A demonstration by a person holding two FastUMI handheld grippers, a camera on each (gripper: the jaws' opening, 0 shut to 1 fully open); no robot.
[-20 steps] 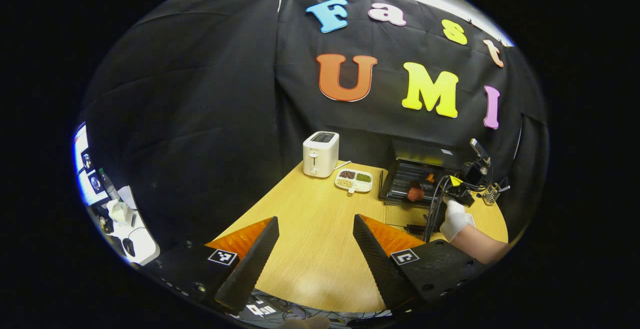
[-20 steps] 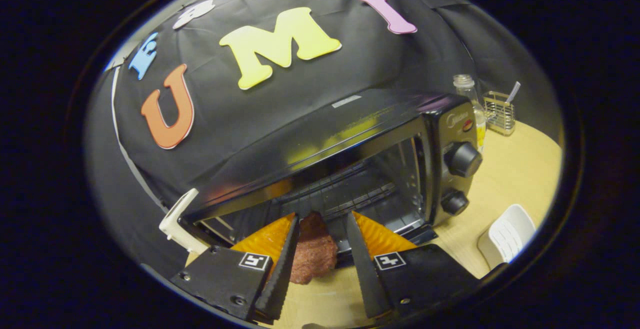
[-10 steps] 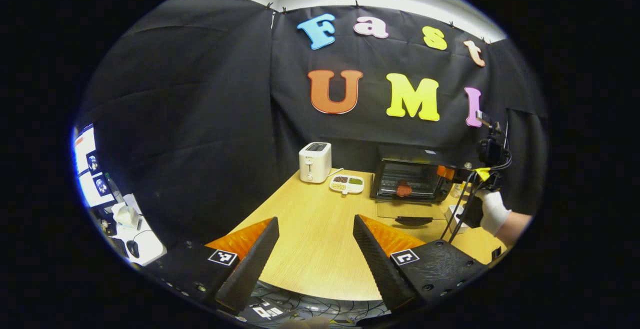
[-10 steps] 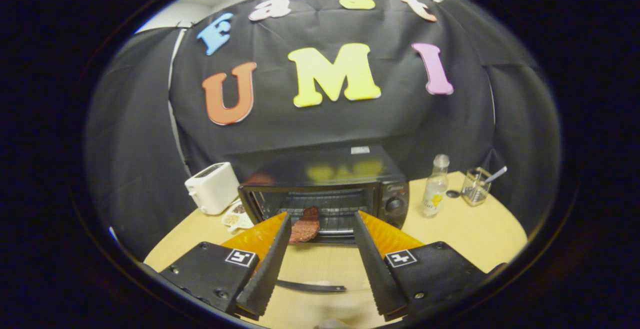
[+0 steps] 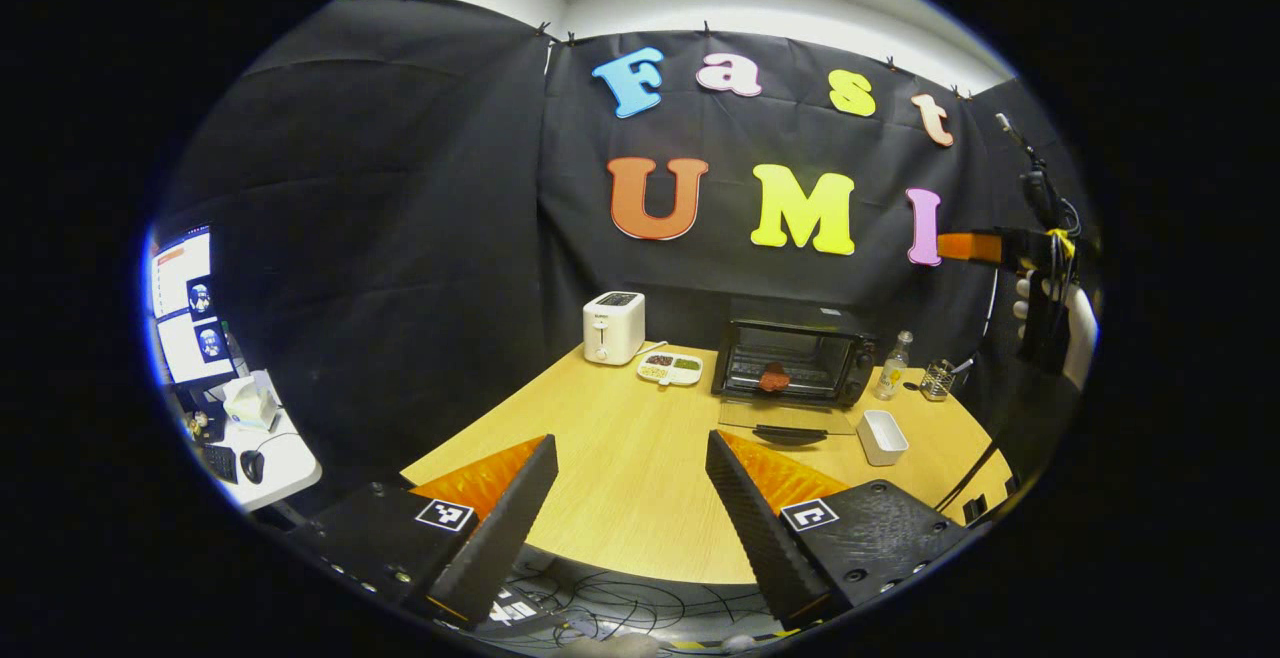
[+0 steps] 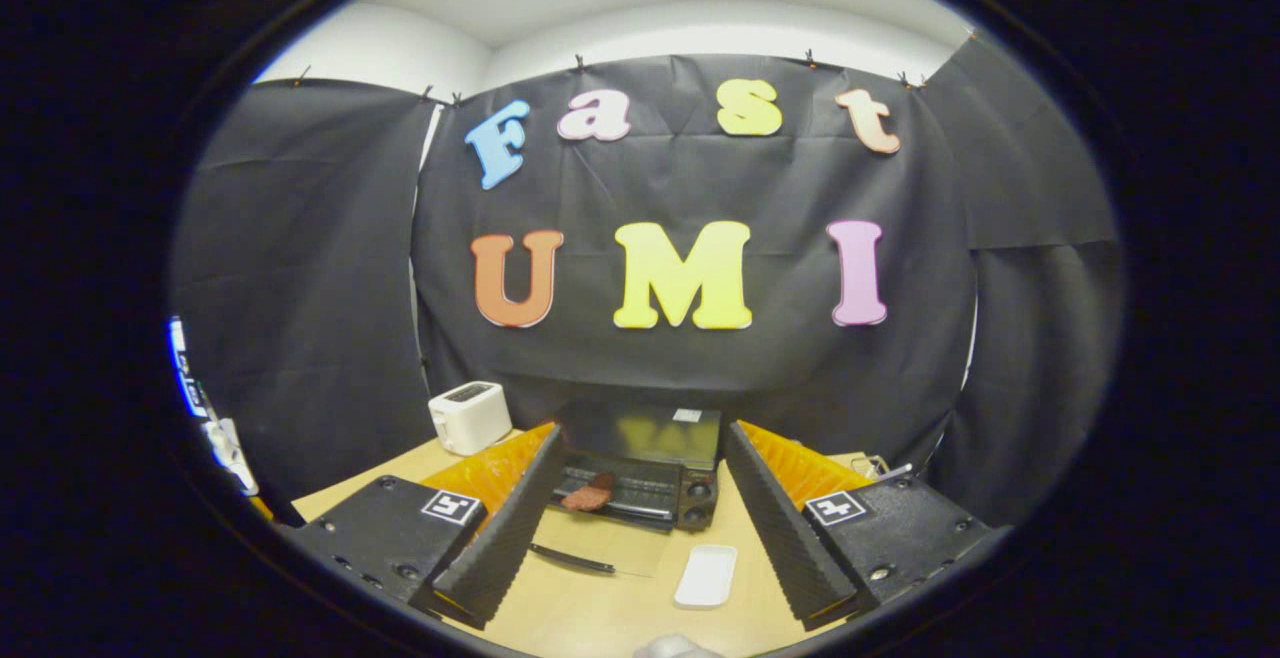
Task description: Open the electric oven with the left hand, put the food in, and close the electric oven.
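I judge the food step done: the reddish-brown piece of food (image 5: pixel 773 378) lies on the rack inside the black electric oven (image 5: pixel 795 363) at the far edge of the wooden table (image 5: pixel 620 478), its glass door (image 5: pixel 788 422) dropped flat. My left gripper (image 5: pixel 630 498) hangs wide open and empty off the near edge; my right gripper (image 6: pixel 640 513) is likewise open, empty, high up. Next, I bring the left gripper to the door handle and lift it closed.

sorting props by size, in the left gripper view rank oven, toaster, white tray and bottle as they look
1. oven
2. toaster
3. white tray
4. bottle

The toaster and tray look close in size; the tray lies nearer the camera, so that order is unsure.
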